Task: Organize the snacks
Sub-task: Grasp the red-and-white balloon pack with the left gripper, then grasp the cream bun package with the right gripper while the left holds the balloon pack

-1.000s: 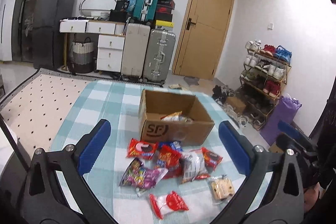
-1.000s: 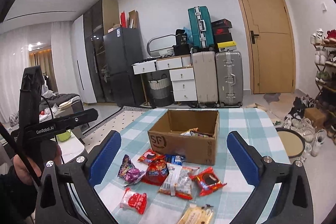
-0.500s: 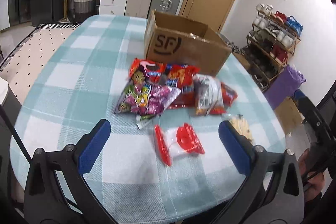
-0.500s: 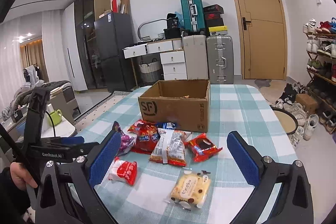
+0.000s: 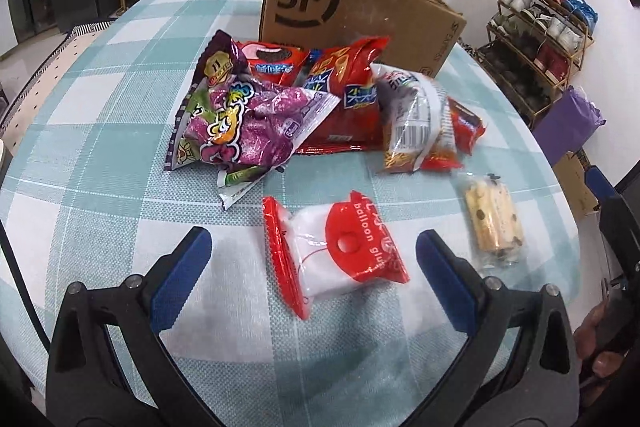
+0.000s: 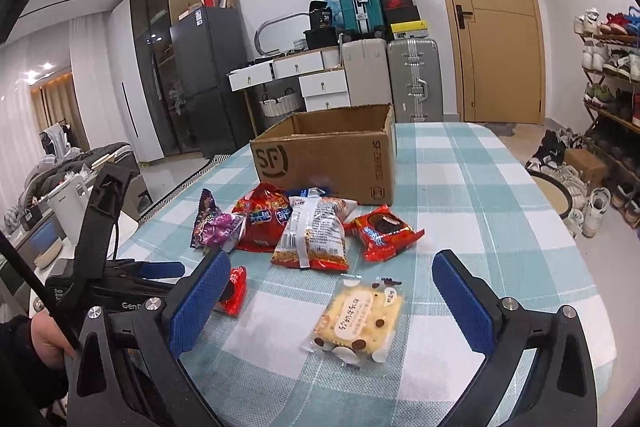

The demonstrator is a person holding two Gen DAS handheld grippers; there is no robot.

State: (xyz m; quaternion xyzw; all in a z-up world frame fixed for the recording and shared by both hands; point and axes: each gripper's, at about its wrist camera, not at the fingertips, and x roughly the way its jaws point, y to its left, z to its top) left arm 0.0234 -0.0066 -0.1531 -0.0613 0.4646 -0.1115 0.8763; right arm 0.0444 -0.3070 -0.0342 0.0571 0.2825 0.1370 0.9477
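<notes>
Several snack packs lie on the checked tablecloth [image 5: 100,107] before an open cardboard SF box [image 5: 352,11], which also shows in the right wrist view [image 6: 328,155]. My left gripper [image 5: 314,267] is open, its blue pads either side of a red-and-white balloon glue pack [image 5: 336,251] lying on the table. My right gripper [image 6: 328,299] is open, low over a yellow cracker pack [image 6: 356,319]. A purple pack [image 5: 240,119], red packs [image 5: 344,87] and a clear noodle pack [image 6: 314,235] sit nearer the box.
The left gripper's body [image 6: 104,239] is at the left of the right wrist view. The table edge runs close on the right [image 6: 560,227]. Suitcases [image 6: 412,83], white drawers [image 6: 320,83] and a shoe rack [image 6: 612,87] stand beyond the table.
Both grippers have dropped and moved forward toward the snacks. The left one now straddles the balloon glue pack; the right one has come down over the cracker pack. Both stay open.
</notes>
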